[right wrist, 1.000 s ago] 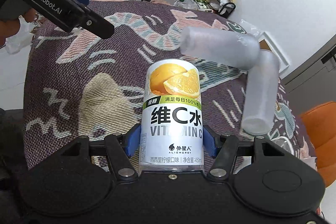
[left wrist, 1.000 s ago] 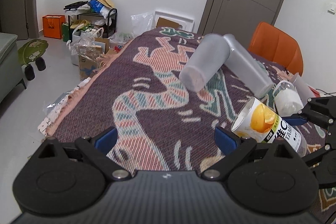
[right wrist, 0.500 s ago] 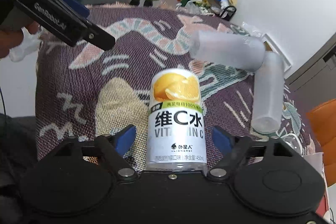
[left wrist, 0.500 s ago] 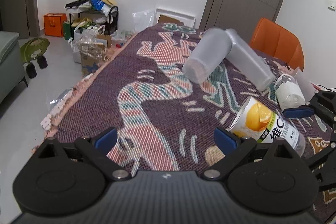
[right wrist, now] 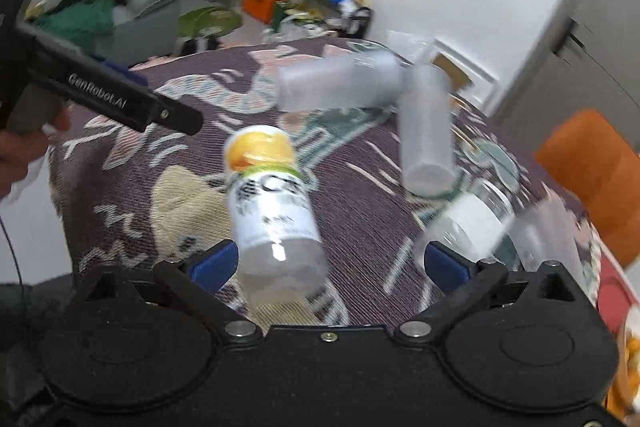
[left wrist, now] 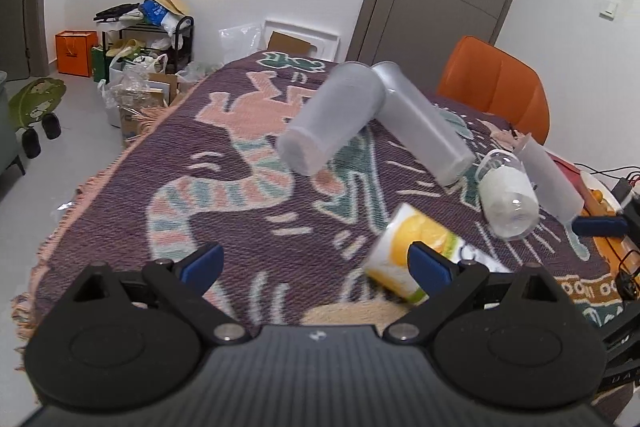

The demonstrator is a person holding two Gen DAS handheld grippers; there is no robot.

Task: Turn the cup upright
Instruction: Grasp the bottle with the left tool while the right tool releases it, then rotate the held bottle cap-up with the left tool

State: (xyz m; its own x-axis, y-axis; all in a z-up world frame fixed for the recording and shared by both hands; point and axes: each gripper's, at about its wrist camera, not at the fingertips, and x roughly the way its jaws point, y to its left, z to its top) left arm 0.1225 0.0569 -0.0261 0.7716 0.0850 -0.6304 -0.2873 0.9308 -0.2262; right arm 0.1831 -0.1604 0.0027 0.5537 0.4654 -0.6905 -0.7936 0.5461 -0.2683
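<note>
An orange-labelled vitamin C cup (right wrist: 270,203) lies on its side on the patterned cloth (left wrist: 240,211), free of both grippers; it also shows in the left wrist view (left wrist: 412,263). My right gripper (right wrist: 330,261) is open and empty, the cup lying just ahead near its left finger. My left gripper (left wrist: 316,261) is open and empty, the cup beside its right finger. Two frosted cups (left wrist: 332,119) (left wrist: 424,131) lie on their sides further back. The right wrist view is motion-blurred.
A clear bottle with a white label (left wrist: 506,199) and another frosted cup (left wrist: 552,183) lie at the right. An orange chair (left wrist: 496,87) stands behind the table. Cables and small items (left wrist: 616,195) sit at the right edge. Clutter lines the far wall.
My right gripper opened and let go of the vitamin C cup, then pulled back and swung right. The cup now lies on its side on the cloth. My left gripper shifted slightly.
</note>
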